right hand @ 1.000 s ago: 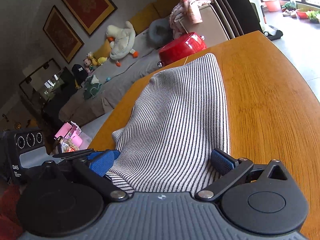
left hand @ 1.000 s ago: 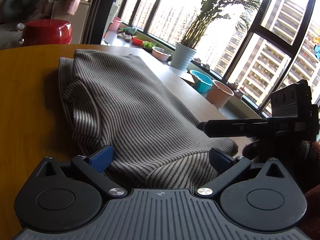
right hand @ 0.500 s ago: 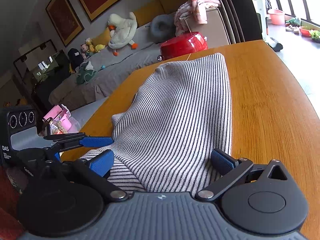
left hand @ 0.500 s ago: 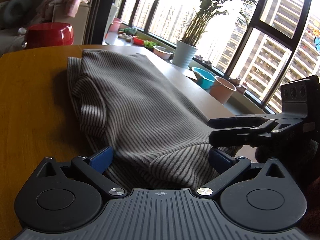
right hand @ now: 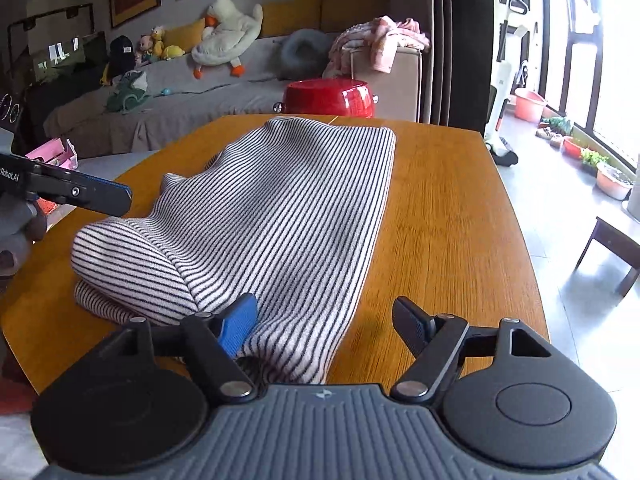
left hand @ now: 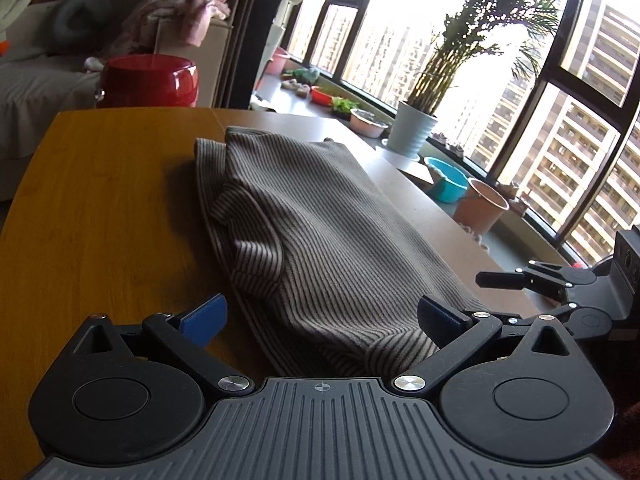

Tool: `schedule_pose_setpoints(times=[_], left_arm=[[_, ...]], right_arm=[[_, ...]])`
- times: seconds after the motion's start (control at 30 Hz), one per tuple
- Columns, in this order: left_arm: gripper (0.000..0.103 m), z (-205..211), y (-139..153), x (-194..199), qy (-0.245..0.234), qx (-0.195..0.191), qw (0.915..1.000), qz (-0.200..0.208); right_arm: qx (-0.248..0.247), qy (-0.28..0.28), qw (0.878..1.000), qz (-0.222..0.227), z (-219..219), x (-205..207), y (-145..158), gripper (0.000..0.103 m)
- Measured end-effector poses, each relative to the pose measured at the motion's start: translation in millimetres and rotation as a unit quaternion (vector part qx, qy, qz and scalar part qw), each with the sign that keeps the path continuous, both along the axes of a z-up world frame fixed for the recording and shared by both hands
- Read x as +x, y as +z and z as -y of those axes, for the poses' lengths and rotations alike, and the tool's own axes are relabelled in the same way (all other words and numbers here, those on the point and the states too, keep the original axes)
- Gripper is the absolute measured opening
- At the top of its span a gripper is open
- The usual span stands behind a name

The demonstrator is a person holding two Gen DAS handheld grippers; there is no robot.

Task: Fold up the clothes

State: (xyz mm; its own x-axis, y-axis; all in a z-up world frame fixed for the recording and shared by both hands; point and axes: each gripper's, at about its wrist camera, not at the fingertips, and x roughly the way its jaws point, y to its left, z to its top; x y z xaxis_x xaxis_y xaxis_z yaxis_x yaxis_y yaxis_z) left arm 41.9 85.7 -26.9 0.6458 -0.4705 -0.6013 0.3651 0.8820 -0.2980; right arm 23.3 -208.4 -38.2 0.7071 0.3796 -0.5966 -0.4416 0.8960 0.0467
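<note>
Both sets of jaws stand spread and released, gripping nothing. On my left gripper (left hand: pixel 320 318) the near edge of the striped sweater (left hand: pixel 320 240) lies between the blue pads; whether the right-hand pad touches cloth I cannot tell. On my right gripper (right hand: pixel 326 322) the left pad rests on the sweater (right hand: pixel 280 208) and the other pad hangs over bare wood. The sweater's near hem is cut off behind both gripper bodies. It is white with thin dark stripes, lying lengthwise, one rounded fold bulging on its left side. It sits on the wooden surface (right hand: pixel 448 220). Beyond the far edge: a red tub (right hand: pixel 330 98), a grey sofa (right hand: pixel 224 92) with a plush goose (right hand: pixel 228 40). Potted plant (left hand: pixel 416 128) by the windows.
</note>
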Motion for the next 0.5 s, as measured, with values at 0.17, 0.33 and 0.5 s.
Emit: schedule_pose_setpoints(times=[0.17, 0.33, 0.5], left_arm=[[0.103, 3, -3, 1, -0.001, 0.007, 1.0000, -0.006], [0.103, 1, -1, -5, -0.006, 0.018, 0.9998, 0.002], [0.103, -8, 3, -7, 0.006, 0.030, 0.9995, 0.006]], right_arm=[[-0.036, 0.032, 0.998, 0.052, -8, -12, 22, 0.072], [-0.064, 0.058, 0.996, 0.026, -13, -16, 13, 0.072], [-0.080, 0.083, 0.992, 0.051, -17, -29, 24, 0.072]])
